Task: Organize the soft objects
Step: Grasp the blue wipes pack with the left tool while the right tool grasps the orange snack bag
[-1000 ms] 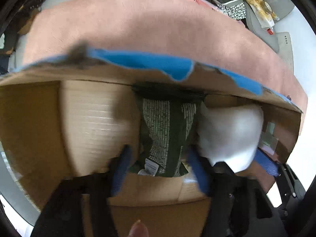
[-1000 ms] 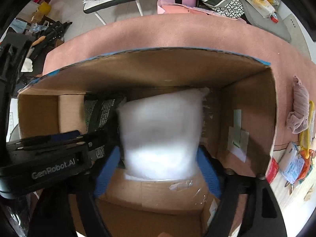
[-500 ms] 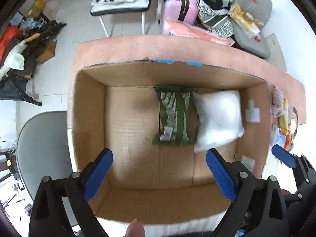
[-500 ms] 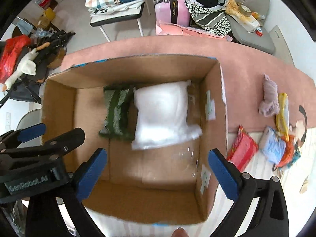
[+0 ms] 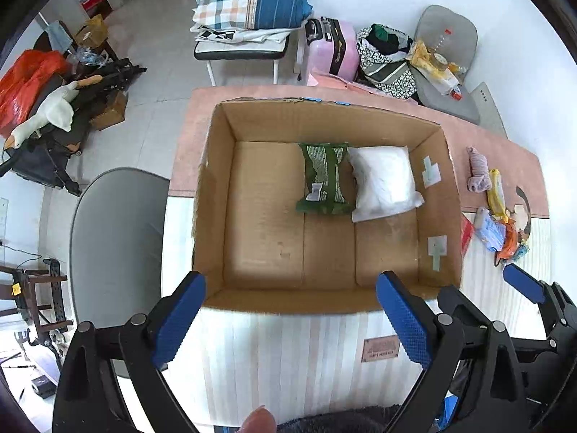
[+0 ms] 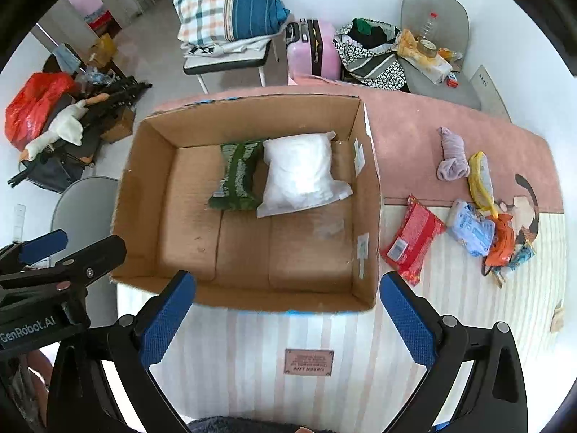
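The green packet [image 5: 324, 179] and white pouch [image 5: 383, 182] are laid touching, side by side against the far right of the cardboard box [image 5: 212, 195], presumably leaving floor space for the desk's [image 6: 407, 133] remaining soft items, while both the left hand-held gripper [image 5: 290, 319] and right hand-held gripper [image 6: 285, 315] are held wide apart and empty over the near rim.

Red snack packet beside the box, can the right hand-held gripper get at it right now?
Probably yes: the right hand-held gripper is open and empty, and the red snack packet lies uncovered beside the cardboard box, nothing on it.
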A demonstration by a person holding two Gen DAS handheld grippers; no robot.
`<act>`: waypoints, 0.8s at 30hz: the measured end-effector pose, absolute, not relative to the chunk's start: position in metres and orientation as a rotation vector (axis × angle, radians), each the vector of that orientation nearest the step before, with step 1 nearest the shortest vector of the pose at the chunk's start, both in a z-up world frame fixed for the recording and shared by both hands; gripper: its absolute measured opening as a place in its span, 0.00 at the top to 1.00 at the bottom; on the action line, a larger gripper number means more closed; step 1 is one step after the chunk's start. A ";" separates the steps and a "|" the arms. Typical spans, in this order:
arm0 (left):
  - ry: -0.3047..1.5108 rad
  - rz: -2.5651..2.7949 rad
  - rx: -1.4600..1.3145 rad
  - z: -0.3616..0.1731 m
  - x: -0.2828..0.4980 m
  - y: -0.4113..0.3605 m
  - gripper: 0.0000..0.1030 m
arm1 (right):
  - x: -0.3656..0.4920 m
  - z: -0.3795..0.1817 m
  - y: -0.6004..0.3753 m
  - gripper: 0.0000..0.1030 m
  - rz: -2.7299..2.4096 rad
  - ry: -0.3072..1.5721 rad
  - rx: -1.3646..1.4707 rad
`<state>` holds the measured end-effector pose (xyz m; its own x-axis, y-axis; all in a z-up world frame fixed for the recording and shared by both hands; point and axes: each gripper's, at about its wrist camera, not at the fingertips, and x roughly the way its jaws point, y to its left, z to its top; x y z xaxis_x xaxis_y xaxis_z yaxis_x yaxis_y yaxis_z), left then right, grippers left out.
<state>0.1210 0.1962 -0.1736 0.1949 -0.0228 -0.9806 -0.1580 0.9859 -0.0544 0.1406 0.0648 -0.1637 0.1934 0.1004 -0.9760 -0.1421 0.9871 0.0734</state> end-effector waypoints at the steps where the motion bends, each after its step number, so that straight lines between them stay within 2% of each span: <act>1: 1.369 0.097 -0.158 -0.170 0.118 0.196 0.06 | 0.136 -0.160 0.064 0.00 0.179 1.363 -0.022; 4: 1.362 0.079 -0.175 -0.162 0.115 0.190 0.00 | 0.126 -0.149 0.055 0.00 0.206 1.346 0.025; 10: 1.268 0.074 -0.100 -0.137 0.127 0.147 0.00 | 0.134 -0.140 0.016 0.00 0.251 1.348 0.144; 14: 1.255 0.012 -0.065 -0.131 0.148 0.093 0.00 | 0.147 -0.137 -0.050 0.00 0.155 1.314 0.137; 19: 1.381 -0.100 -0.115 -0.163 0.184 0.005 0.00 | 0.171 -0.157 -0.167 0.00 -0.019 1.360 0.188; 24: 1.582 -0.198 -0.207 -0.230 0.214 -0.094 0.01 | 0.190 -0.209 -0.285 0.01 -0.192 1.436 0.230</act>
